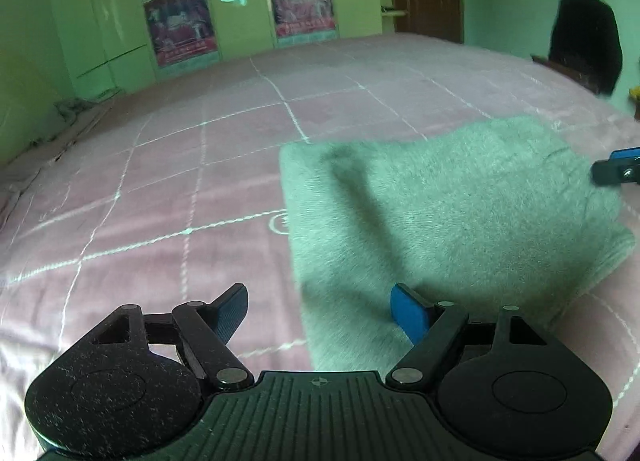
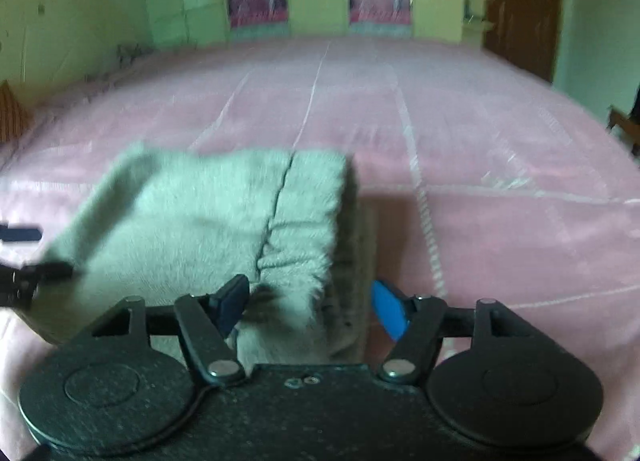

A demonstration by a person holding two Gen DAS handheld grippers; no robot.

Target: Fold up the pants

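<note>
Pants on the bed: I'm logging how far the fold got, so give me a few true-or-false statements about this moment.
1. The grey pants lie as a folded bundle on the pink bedsheet. True.
2. The left gripper is clamped on the fabric. False: its jaws stand wide apart, holding nothing.
3. The right gripper is open, near the bundle's right edge. True.
4. The pants hang off the bed's edge. False: they rest wholly on the sheet.
5. The wardrobe behind the bed is blue. False: it is green, with pink posters.
</note>
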